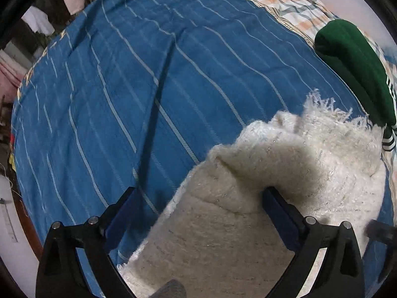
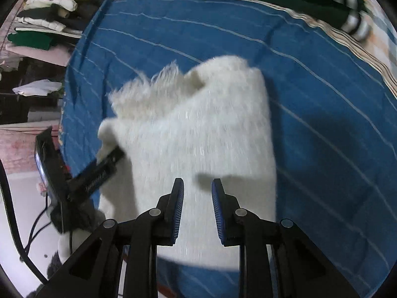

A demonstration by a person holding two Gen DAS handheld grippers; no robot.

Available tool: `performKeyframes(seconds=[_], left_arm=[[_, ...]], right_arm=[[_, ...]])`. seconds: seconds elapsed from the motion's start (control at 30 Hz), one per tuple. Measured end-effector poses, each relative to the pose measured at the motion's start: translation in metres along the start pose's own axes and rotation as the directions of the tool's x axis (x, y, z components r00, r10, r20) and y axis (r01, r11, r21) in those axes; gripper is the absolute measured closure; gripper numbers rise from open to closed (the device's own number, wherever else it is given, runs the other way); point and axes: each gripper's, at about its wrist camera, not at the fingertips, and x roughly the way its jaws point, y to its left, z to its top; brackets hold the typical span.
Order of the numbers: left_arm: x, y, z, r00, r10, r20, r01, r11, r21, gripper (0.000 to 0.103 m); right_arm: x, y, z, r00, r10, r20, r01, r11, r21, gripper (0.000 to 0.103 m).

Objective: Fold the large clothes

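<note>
Garment [image 2: 198, 134], white and fuzzy, lies folded on my blue bedspread [image 1: 148, 74], long axis running away from both tools; left gripper [image 1: 198, 198] gapes wide straddling its near-left edge, right gripper [image 2: 197, 186] half-open, empty, over its near end.

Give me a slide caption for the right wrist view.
Open right gripper above fuzzy white garment on blue striped bedspread.

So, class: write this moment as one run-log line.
task: fold large clothes | item: white fuzzy fringed garment on blue striped bedsheet | left gripper: jaws open astride folded edge | right gripper: jaws open, above garment
</note>
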Motion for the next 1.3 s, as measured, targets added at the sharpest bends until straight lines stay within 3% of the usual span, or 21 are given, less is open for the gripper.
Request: performKeyframes(seconds=[0.13,0.4,0.63,0.97,1.13,1.2,1.27,1.3], left_arm=[[0.001,0.001,-0.005,1.0,0.006,0.004,-0.006,1.0,0.016,0.0],[0.008,-0.001,0.001,1.0,-0.019,-0.016,0.019,1.0,0.012,0.0],[0.015,0.007,0.008,0.997,-0.065,-0.051,0.066,0.998,0.019,0.0],[0.022,0.003,0.015,0.994,-0.083,-0.065,0.085,0.996,0.029,0.0],[-0.01,0.019,0.009,0.991,-0.125,-0.051,0.123,0.992,-0.04,0.0],[-0.036,0.036,-0.003,0.987,-0.157,-0.026,0.154,0.984,-0.093,0.001],[-0.059,0.053,-0.022,0.985,-0.174,-0.007,0.171,0.973,-0.154,0.001],[-0.068,0.063,-0.034,0.981,-0.192,-0.012,0.186,0.962,-0.2,0.001]], right_arm=[[0.038,0.024,0.019,0.99,-0.123,-0.066,0.118,0.991,-0.064,0.078],[0.065,0.04,0.047,0.979,-0.166,-0.119,0.162,0.986,-0.042,0.078],[0.084,0.053,0.067,0.95,-0.259,-0.172,0.253,0.966,-0.058,0.078],[0.099,0.067,0.089,0.933,-0.293,-0.207,0.295,0.955,-0.025,0.078],[0.078,0.075,0.081,0.944,-0.271,-0.188,0.269,0.962,-0.038,0.078],[0.057,0.068,0.071,0.968,-0.206,-0.146,0.201,0.979,-0.047,0.071],[0.038,0.059,0.059,0.987,-0.114,-0.115,0.112,0.993,-0.025,0.028],[0.023,0.048,0.047,0.994,-0.056,-0.093,0.056,0.998,0.003,0.022]])
